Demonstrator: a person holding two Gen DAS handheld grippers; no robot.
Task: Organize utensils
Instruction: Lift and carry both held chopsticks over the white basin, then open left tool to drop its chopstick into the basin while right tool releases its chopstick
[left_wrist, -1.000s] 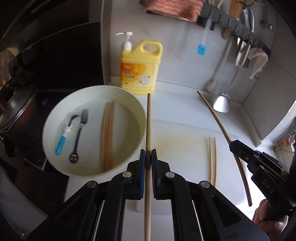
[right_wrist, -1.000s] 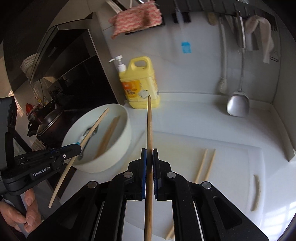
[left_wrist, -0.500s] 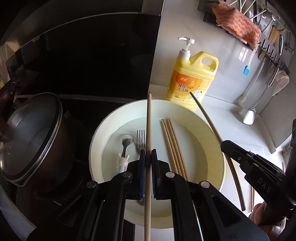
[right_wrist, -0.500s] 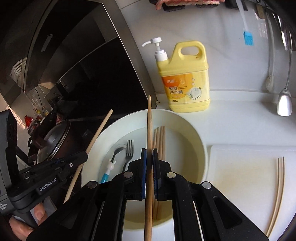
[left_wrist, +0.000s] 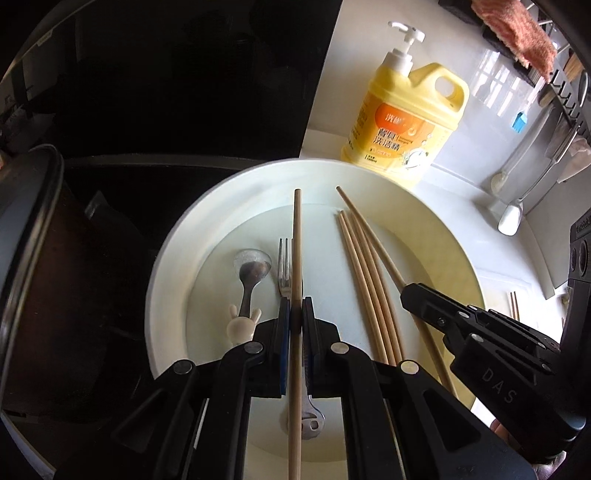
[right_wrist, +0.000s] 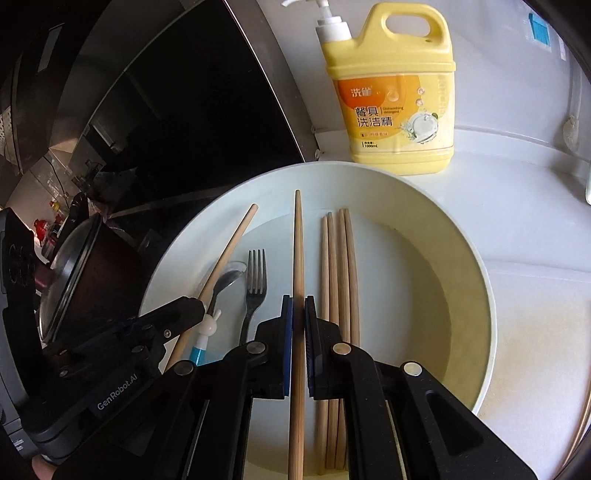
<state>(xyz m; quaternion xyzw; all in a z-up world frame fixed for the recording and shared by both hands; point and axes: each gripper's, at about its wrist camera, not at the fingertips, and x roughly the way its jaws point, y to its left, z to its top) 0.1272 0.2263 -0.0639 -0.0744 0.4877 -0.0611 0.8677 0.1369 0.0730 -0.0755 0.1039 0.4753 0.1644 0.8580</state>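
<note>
Each gripper carries one long, thin, pale wooden chopstick. The left gripper (left_wrist: 293, 319) has its jaws closed tight on the left-held chopstick (left_wrist: 296, 251), and the right gripper (right_wrist: 298, 314) has its jaws closed tight on the right-held chopstick (right_wrist: 298, 251). Both sticks are clamped partway along the shaft, with a long free end projecting forward over the round white shallow basin (right_wrist: 476, 280).

Inside the basin, four matching wooden chopsticks (right_wrist: 338, 273) lie side by side on the floor, right of centre. A dark metal fork (right_wrist: 255, 288) and a small metal spoon with a white-and-blue figurine handle (right_wrist: 221, 284) lie toward the basin's left side.

Handling, as judged: the chopsticks are light, stiff and smooth. A round, tapered shaft can roll or slip between flat pads, so hold near mid-length, square across the shaft. On release, a stick may bounce or roll across the smooth basin floor; lower it close and parallel to the resting group.

The basin sits at the table's left edge, beside a dark lidded pot (left_wrist: 26, 277). A yellow plastic detergent bottle with a white pump (right_wrist: 391, 96) stands just behind the basin.
</note>
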